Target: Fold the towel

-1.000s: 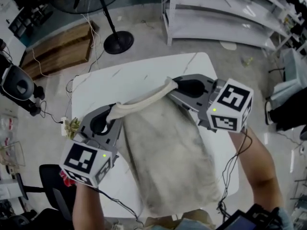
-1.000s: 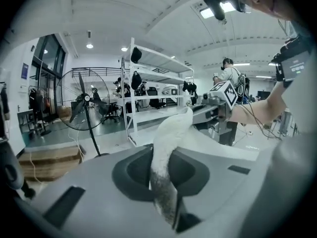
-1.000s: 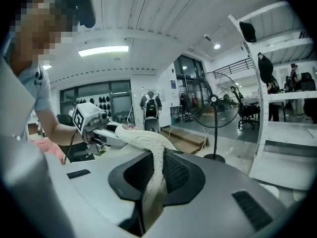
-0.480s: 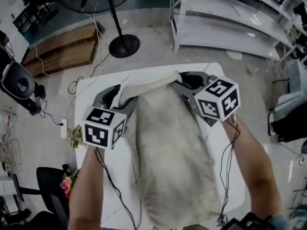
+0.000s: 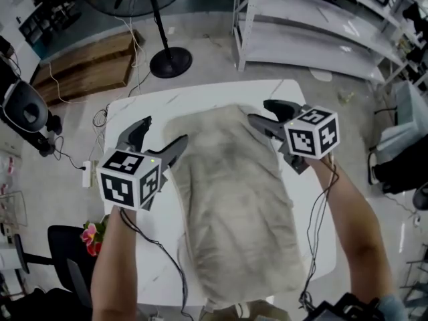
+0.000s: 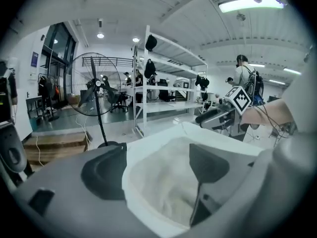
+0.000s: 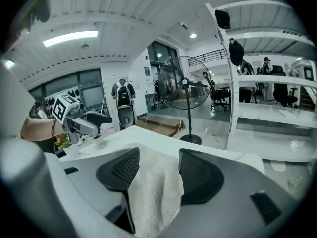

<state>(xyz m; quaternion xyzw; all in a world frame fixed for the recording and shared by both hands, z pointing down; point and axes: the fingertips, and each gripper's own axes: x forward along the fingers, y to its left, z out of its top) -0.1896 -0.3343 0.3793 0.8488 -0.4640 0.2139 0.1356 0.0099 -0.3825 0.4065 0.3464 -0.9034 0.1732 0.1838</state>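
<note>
Both our left hand-held gripper [image 5: 165,130] and right hand-held gripper [image 5: 259,110] are opening, towel [image 5: 234,199] edge loose between their jaws on the surface [image 5: 207,95].

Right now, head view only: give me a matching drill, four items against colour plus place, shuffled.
Items:
1. towel
2. pedestal fan's base
3. wooden boards
4. shelving rack

Colour and place:
A. white, on the floor at upper right
B. brown, on the floor at upper left
C. black, on the floor beyond the table's far edge
D. pale grey, spread lengthwise on the white table

Pairs: 1-D, 2-C, 3-B, 4-A
</note>
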